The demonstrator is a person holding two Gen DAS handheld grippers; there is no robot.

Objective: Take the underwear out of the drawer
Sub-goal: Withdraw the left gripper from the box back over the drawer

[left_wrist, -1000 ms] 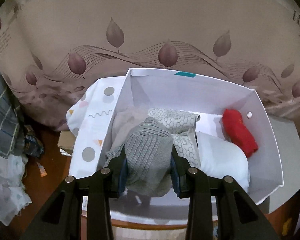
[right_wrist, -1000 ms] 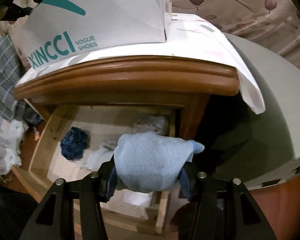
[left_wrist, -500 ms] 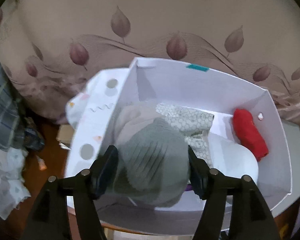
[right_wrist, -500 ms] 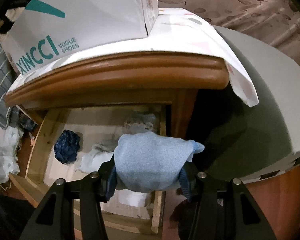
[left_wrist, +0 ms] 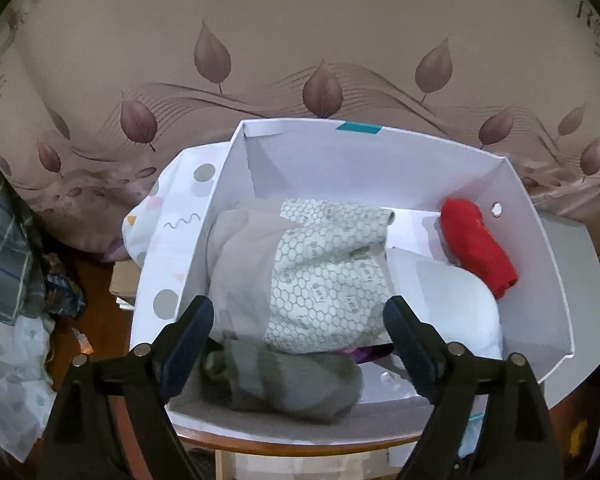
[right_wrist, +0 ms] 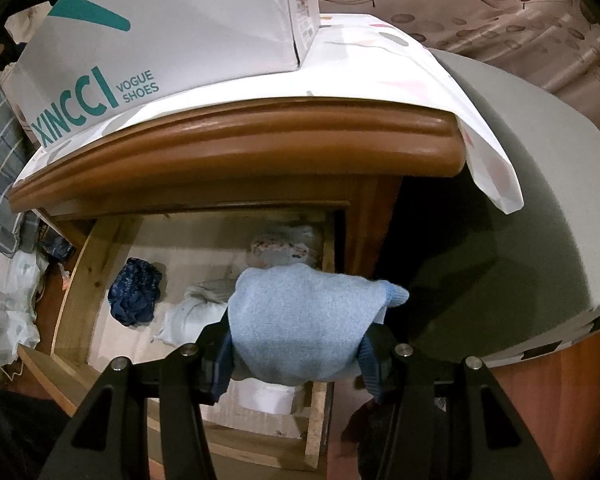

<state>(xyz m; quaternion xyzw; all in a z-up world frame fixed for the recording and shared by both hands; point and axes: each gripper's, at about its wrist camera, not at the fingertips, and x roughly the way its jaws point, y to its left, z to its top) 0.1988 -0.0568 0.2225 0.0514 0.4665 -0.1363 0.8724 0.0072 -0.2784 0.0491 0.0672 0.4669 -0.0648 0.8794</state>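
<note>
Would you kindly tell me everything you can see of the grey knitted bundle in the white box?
The grey knitted bundle is a soft, ribbed, rolled piece of cloth lying on its side at the near end of the white box. It rests against the honeycomb-patterned cloth behind it. The left gripper hangs above with its jaws opening, pads clear of the bundle.

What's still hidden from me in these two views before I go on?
- Left wrist view: purple item in the white box, buried under the honeycomb-print garment.
- Right wrist view: white bundle in the drawer, partly covered by the light blue garment in the right tool.
- Right wrist view: drawer's front edge, behind the tool.
</note>
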